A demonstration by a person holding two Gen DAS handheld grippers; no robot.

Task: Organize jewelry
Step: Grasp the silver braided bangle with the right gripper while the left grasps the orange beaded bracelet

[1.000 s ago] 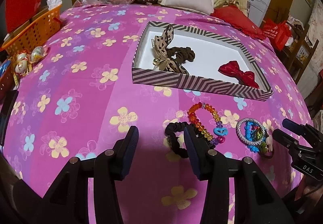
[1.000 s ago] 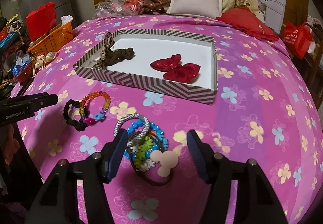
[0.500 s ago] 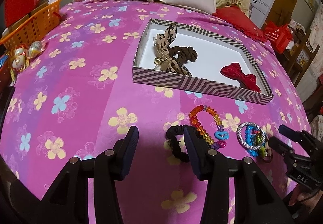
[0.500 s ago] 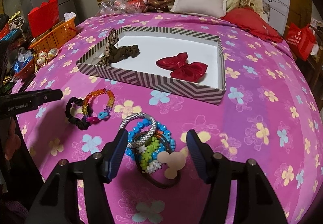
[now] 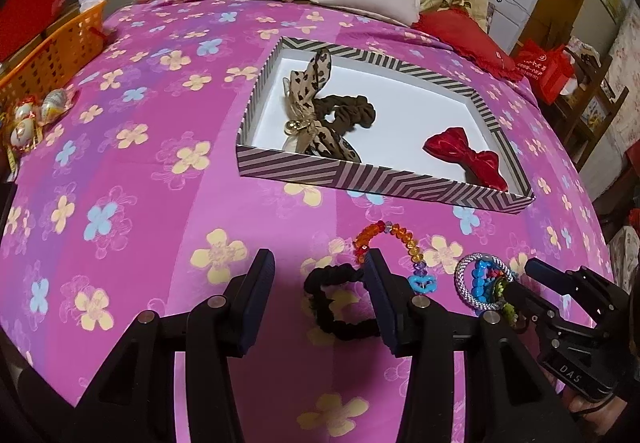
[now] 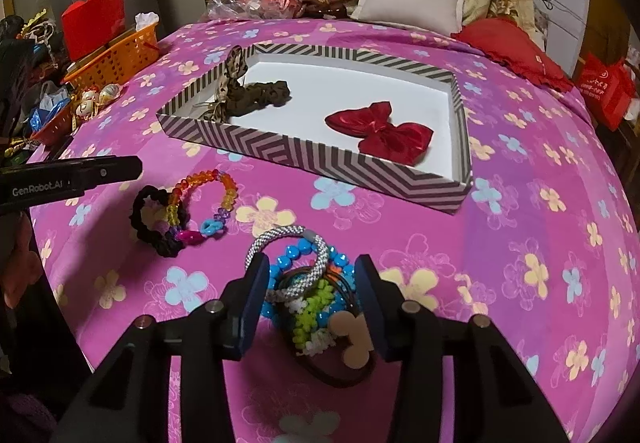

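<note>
Bed [image 6: 520, 171]: pink floral spread, pillows at top of frame, orange basket [image 6: 116, 55] at upper left.

Box [image 6: 304, 159]: striped wall, white floor, centre of frame. Holds a brown scrunchie [image 6: 264, 93] with leopard-print bow at its left end and a red bow [image 6: 380, 129] at its right. Two pieces filed.

Loose pieces, on the spread below the box:
- Black scrunchie [image 5: 340, 303] and beaded bracelet [image 6: 216, 195], overlapping, left of centre.
- Bracelet pile [image 6: 308, 291]: silver rope bangle, blue beads, green-and-white band, dark cord with a pale tag, bottom centre of the right wrist view.

Right gripper [image 6: 310, 303]: jaws closing either side of the bracelet pile; pads look near it, contact not clearly made, nothing lifted.

Left gripper [image 5: 318, 303]: about half open, empty, hovering over the black scrunchie, which lies partly between its fingers.

Step in hand, by judgement: grasping the pile for transfer to the box.

Next move calls for: firm closure that catches the whole tangle, a clean lift without shedding loose loops, then carry over the near wall to the bare white floor between scrunchie and bow.
</note>
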